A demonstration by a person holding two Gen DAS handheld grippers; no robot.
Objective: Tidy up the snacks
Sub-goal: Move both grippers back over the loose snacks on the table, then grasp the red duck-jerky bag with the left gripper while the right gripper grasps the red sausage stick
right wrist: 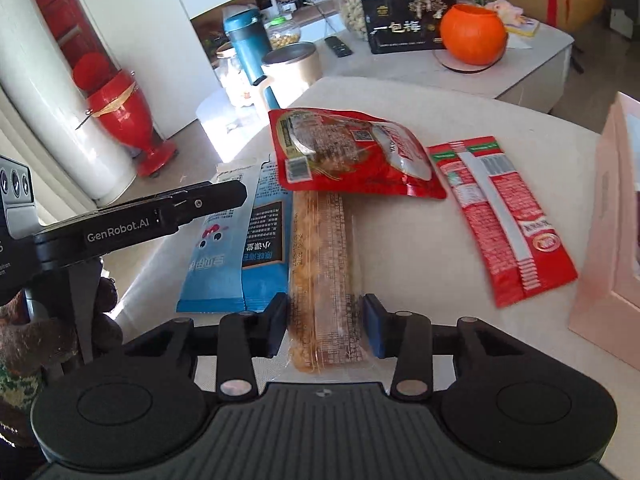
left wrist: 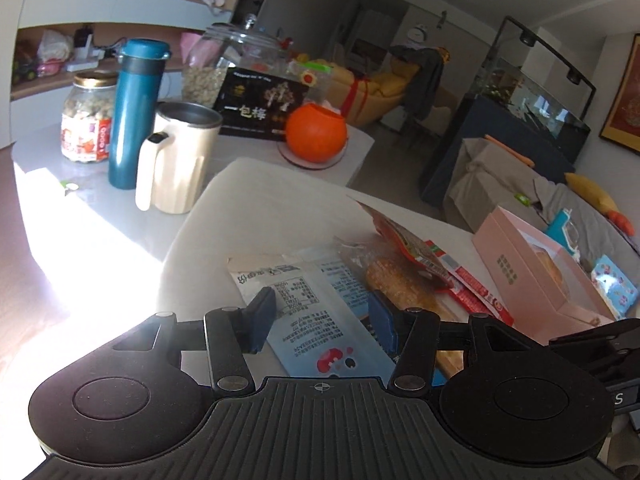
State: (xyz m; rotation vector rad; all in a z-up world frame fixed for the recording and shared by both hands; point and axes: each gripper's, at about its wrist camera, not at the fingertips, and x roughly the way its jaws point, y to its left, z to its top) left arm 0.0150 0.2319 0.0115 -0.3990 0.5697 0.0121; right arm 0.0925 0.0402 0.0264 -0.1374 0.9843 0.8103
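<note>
- Table [right wrist: 440, 120], white-topped, carries the loose snacks in one overlapping pile, seemingly laid out to be sorted.
- Pink box [left wrist: 532, 276] sits at the far right, lid up, perhaps the place they belong; only the left wrist view shows inside it.
- Red pouch [right wrist: 352, 152] lies across the far end of the clear-wrapped pastry bar [right wrist: 324, 264], so lifting the bar would probably drag the pouch.
- Right gripper [right wrist: 326, 326] has its pads pressed on the bar's near end, narrow, holding it.
- Left gripper [left wrist: 320, 320] hangs half open over the blue-and-white packets [left wrist: 308, 304], gripping nothing.
- Red stick packets [right wrist: 500, 220] show fully only in the right wrist view.
</note>
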